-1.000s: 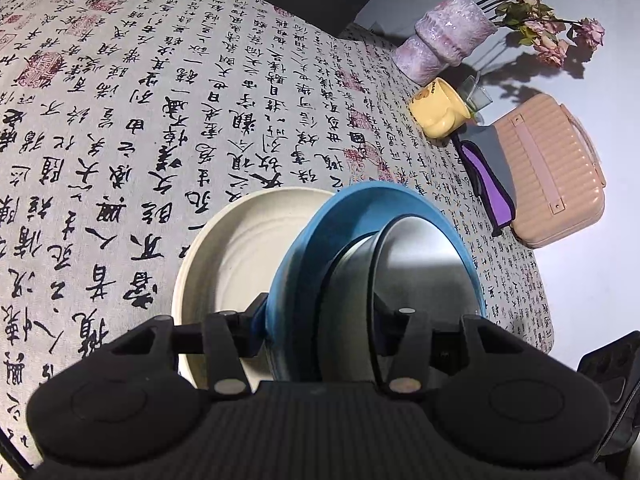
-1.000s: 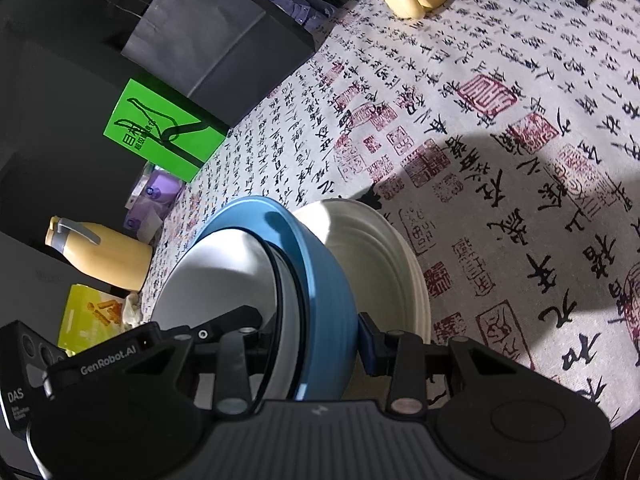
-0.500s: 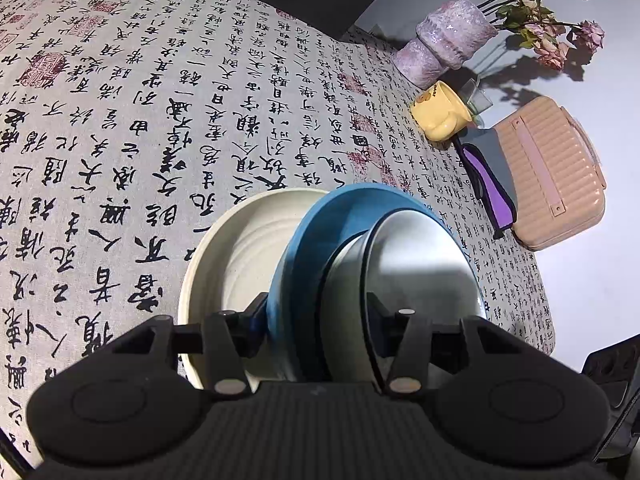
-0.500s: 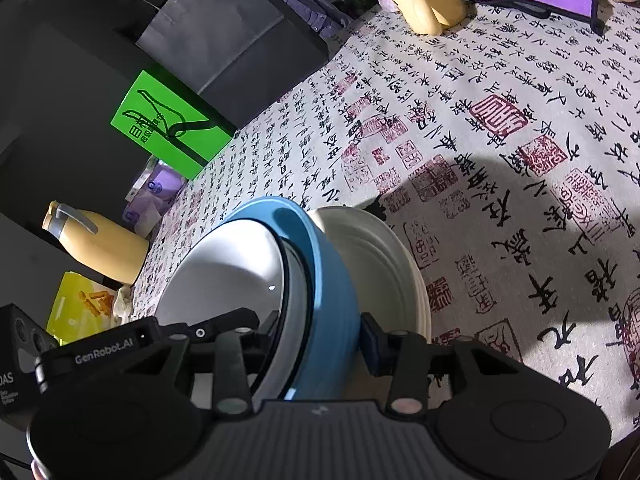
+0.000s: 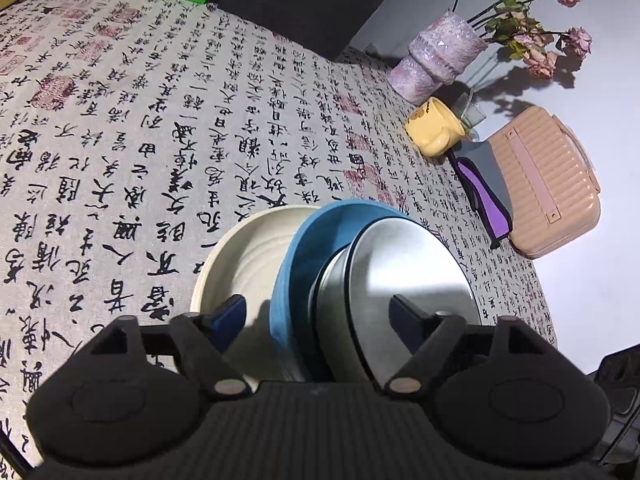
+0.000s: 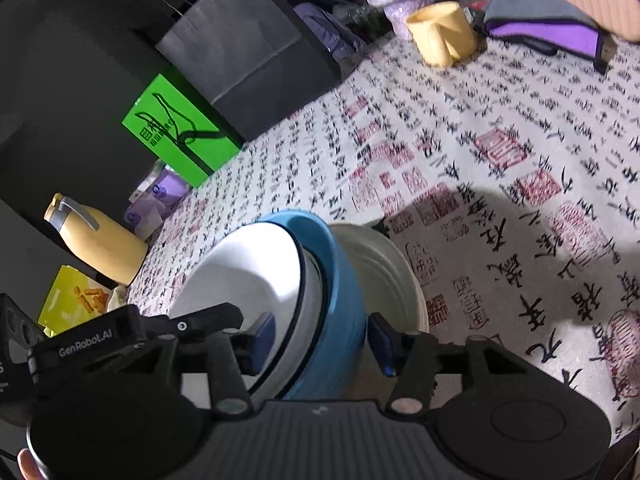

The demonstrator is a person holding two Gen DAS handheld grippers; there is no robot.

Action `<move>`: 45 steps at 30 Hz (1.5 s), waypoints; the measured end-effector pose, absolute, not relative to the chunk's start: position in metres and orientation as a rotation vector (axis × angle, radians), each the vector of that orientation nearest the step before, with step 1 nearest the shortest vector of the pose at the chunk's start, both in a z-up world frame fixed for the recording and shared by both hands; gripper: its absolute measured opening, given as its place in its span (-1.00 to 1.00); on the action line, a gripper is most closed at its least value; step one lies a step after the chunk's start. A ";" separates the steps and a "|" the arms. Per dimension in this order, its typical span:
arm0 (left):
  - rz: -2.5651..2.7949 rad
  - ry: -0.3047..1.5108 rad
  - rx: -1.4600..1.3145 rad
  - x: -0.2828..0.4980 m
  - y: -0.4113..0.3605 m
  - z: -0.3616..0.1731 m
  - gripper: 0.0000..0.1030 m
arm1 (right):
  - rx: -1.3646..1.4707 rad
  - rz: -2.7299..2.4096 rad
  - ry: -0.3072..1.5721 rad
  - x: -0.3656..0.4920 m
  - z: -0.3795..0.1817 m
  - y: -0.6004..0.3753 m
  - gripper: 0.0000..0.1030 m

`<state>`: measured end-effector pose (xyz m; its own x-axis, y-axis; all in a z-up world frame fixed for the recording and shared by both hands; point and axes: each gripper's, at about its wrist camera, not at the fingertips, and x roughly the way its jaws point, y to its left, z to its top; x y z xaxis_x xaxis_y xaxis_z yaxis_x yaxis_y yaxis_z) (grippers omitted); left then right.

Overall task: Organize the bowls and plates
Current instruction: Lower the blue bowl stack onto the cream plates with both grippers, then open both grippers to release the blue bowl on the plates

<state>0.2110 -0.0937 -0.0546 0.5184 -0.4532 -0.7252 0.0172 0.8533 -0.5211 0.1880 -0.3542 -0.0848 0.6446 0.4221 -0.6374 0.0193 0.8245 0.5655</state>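
Note:
A cream plate (image 5: 236,264) lies on the calligraphy tablecloth. On it sits a blue bowl (image 5: 296,264) with a white black-rimmed bowl (image 5: 400,272) nested inside. My left gripper (image 5: 320,316) is open, its blue-padded fingers spread wide on either side of the stack's near rim. In the right wrist view the same cream plate (image 6: 396,276), blue bowl (image 6: 344,304) and white bowl (image 6: 248,280) show from the opposite side. My right gripper (image 6: 320,338) is open too, its fingers standing clear of both bowls' rims.
A yellow mug (image 5: 434,130), pink vase with dried roses (image 5: 436,60), purple-grey pouch (image 5: 484,192) and pink case (image 5: 548,184) stand at the table's far right. A black paper bag (image 6: 244,40), green box (image 6: 176,132) and yellow flask (image 6: 100,248) line the other edge.
Both grippers have opened and let go of the bowl stack, which now rests on the cream plate. Both have drawn back and risen slightly.

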 end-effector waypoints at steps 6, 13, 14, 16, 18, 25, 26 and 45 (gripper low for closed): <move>-0.299 0.945 -0.487 0.197 -0.091 -0.045 0.94 | 0.526 0.243 0.784 0.174 -0.073 -0.354 0.45; -0.290 0.859 -0.492 0.175 -0.091 -0.031 1.00 | 0.486 0.240 0.694 0.154 -0.062 -0.355 0.88; -0.282 0.847 -0.493 0.171 -0.090 -0.030 1.00 | 0.474 0.232 0.676 0.150 -0.060 -0.355 0.98; -0.263 0.823 -0.485 0.165 -0.089 -0.027 1.00 | 0.443 0.215 0.639 0.143 -0.057 -0.354 1.00; -0.250 0.805 -0.481 0.161 -0.088 -0.024 1.00 | 0.411 0.205 0.607 0.136 -0.054 -0.352 1.00; -0.215 0.740 -0.462 0.140 -0.084 -0.015 1.00 | 0.333 0.208 0.548 0.111 -0.048 -0.344 1.00; -0.211 0.731 -0.457 0.137 -0.084 -0.014 1.00 | 0.321 0.206 0.538 0.108 -0.047 -0.343 1.00; -0.154 0.533 -0.211 0.053 -0.094 0.000 1.00 | 0.168 0.186 0.408 0.024 -0.050 -0.327 1.00</move>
